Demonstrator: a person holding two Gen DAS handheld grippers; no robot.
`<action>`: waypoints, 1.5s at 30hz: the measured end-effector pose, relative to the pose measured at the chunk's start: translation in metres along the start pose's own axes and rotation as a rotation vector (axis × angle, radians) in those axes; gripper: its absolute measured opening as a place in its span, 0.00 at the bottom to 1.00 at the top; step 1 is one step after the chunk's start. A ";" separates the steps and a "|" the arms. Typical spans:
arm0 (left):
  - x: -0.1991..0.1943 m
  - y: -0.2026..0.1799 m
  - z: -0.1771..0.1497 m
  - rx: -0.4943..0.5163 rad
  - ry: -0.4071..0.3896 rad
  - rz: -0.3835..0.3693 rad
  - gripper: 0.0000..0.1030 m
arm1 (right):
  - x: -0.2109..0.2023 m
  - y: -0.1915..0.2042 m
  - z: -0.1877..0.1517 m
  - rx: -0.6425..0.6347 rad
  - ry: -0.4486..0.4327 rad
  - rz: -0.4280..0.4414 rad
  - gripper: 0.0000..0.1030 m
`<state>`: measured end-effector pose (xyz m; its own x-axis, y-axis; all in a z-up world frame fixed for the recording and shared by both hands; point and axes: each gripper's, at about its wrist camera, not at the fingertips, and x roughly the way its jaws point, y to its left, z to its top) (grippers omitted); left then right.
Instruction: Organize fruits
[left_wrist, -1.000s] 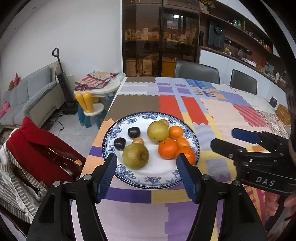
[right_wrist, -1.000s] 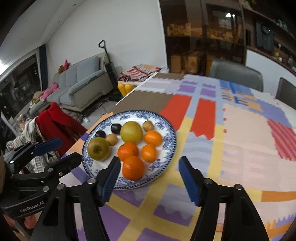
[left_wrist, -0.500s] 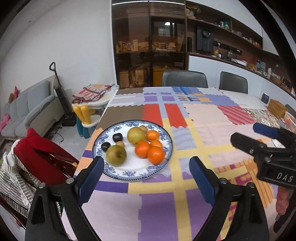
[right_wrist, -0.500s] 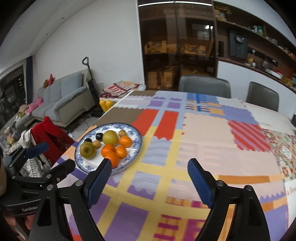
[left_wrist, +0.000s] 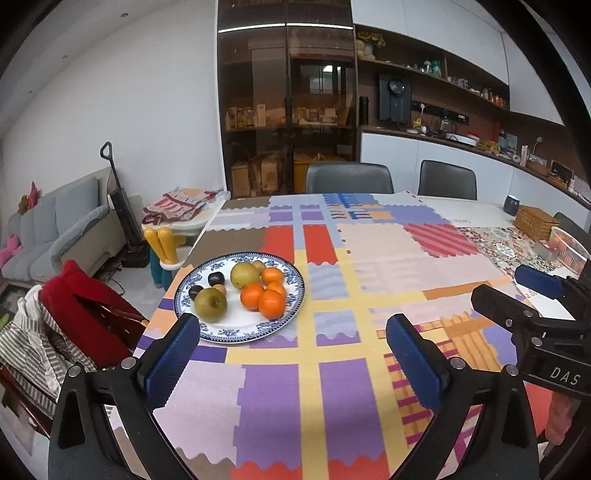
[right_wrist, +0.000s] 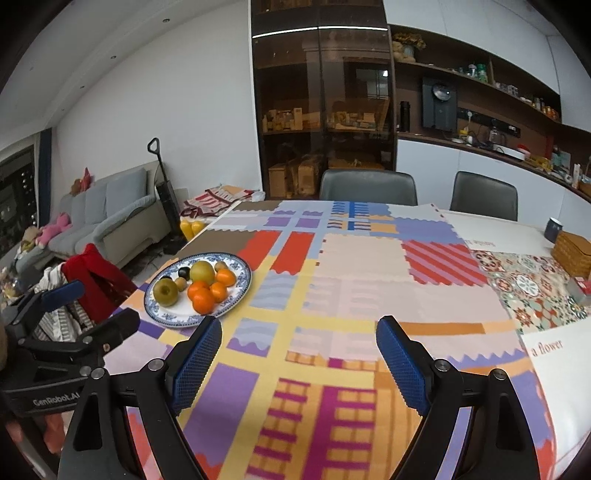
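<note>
A blue-and-white plate (left_wrist: 291, 306) sits at the table's left edge; it also shows in the right wrist view (right_wrist: 242, 286). On it lie a green apple (left_wrist: 210, 303), a yellow-green pear (left_wrist: 244, 275), several oranges (left_wrist: 271, 303), two dark plums (left_wrist: 214, 278) and small brown kiwis. My left gripper (left_wrist: 291, 352) is open and empty, held back above the tablecloth, near side of the plate. My right gripper (right_wrist: 299, 356) is open and empty, to the right of the plate. Each gripper shows at the edge of the other's view.
A patchwork tablecloth (left_wrist: 332, 369) covers the table. A wicker box (left_wrist: 535, 223), a dark cup (left_wrist: 511, 204) and a pink basket (left_wrist: 570, 247) stand at the far right. Two grey chairs (left_wrist: 349, 177) stand behind the table. A chair with red cloth (left_wrist: 85, 314) is at the left.
Both grippers have pulled back and up from the plate, which now looks smaller and farther. Both stay open and empty. The fruit has not moved.
</note>
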<state>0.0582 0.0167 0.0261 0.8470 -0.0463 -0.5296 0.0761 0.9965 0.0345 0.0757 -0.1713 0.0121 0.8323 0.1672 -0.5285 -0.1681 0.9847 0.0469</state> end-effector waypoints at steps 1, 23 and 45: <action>-0.004 -0.002 -0.002 0.005 -0.006 -0.002 1.00 | -0.006 -0.003 -0.004 0.007 -0.005 -0.003 0.84; -0.041 -0.028 -0.013 0.034 -0.064 -0.010 1.00 | -0.046 -0.024 -0.034 0.040 -0.031 -0.043 0.84; -0.048 -0.027 -0.014 0.018 -0.071 -0.029 1.00 | -0.056 -0.022 -0.031 0.038 -0.045 -0.041 0.84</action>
<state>0.0084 -0.0068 0.0384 0.8793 -0.0809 -0.4693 0.1102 0.9933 0.0353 0.0161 -0.2039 0.0142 0.8609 0.1277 -0.4924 -0.1137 0.9918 0.0583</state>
